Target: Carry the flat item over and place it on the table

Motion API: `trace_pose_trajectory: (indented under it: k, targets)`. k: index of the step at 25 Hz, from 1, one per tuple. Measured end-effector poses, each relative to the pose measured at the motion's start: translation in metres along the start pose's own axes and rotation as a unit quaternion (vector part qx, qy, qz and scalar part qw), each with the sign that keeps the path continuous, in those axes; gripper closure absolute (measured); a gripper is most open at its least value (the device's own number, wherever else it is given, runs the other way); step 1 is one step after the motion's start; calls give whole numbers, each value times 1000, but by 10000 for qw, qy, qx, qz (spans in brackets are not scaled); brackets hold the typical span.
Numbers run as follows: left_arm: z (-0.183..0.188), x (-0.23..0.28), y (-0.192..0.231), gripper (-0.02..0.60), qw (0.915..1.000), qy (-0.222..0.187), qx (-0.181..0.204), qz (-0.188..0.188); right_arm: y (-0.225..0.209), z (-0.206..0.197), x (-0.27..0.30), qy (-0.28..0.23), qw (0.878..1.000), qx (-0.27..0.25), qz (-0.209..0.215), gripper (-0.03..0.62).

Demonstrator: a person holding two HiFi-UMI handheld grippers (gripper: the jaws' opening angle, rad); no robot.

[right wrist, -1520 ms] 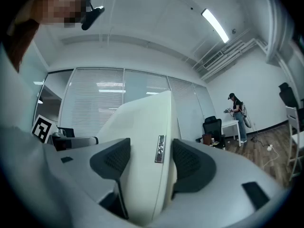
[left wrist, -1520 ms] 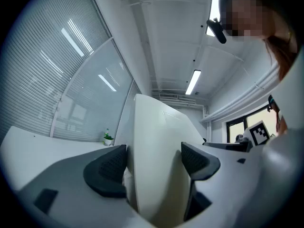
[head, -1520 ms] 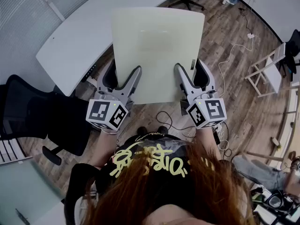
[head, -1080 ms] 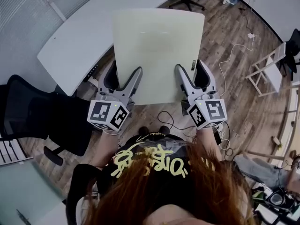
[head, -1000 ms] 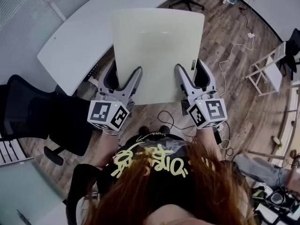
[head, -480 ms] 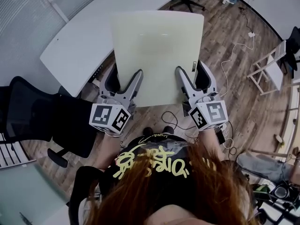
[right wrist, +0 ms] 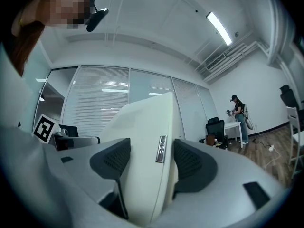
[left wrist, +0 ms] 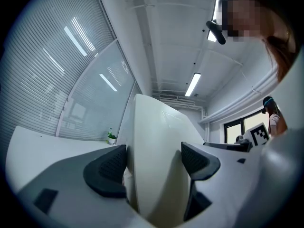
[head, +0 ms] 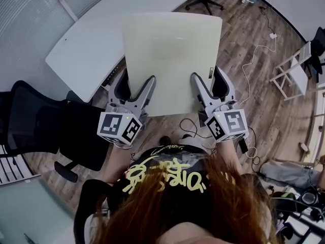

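Indoors, pale flat panel (head: 170,55), curved white table (head: 86,50), wood floor (head: 249,80), black chair (head: 35,123)

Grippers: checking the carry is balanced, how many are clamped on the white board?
2: the left gripper at the board's near-left corner, the right gripper at its near-right corner.

Head view is looking steeply down; gripper views are looking closely along their jaws; all are sharing the panel (head: 170,60).
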State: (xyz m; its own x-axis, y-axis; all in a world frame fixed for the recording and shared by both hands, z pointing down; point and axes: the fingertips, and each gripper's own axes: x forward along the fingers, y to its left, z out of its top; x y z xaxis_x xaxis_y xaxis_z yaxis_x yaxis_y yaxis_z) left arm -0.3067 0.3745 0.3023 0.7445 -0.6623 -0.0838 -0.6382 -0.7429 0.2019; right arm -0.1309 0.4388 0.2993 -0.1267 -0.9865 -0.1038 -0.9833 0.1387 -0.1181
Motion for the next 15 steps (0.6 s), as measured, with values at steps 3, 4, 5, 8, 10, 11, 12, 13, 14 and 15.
trace_pose_trajectory:
  k: [3, 4, 5, 8, 10, 11, 12, 13, 14, 15]
  targets:
    - [0, -8, 5, 221, 10000, 15, -57, -56, 10, -1, -2, 4, 10000, -16, -49, 309]
    - [-1, -10, 6, 220, 10000, 8, -62, -72, 12, -1, -4, 2, 10000, -28, -64, 309]
    - [-1, -11, 6, 219, 9999, 2, -59, -85, 14, -2, -5, 4, 10000, -39, -80, 309]
    - [-4, -13, 6, 219, 9999, 17, -69, -129, 15, -5, -7, 47, 9999, -41, -136, 309]
    - [-5, -12, 6, 219, 9999, 29, -86, -147, 14, -7, -8, 68, 9998, -40, -164, 309]
    - [-6, -12, 6, 219, 9998, 31, -88, -146, 13, -7, -8, 72, 9998, -41, -170, 309]
    - [-6, -11, 5, 220, 9999, 30, -85, -139, 13, -7, -8, 72, 9998, -42, -166, 309]
    - [-5, -11, 5, 219, 9999, 25, -75, -128, 12, -6, -7, 69, 9998, -43, -153, 309]
    - [-5, -10, 6, 219, 9999, 15, -65, -115, 12, -6, -5, 63, 9999, -44, -132, 309]
    - [-4, -9, 7, 219, 9999, 2, -59, -102, 11, -5, -3, 54, 9999, -46, -109, 309]
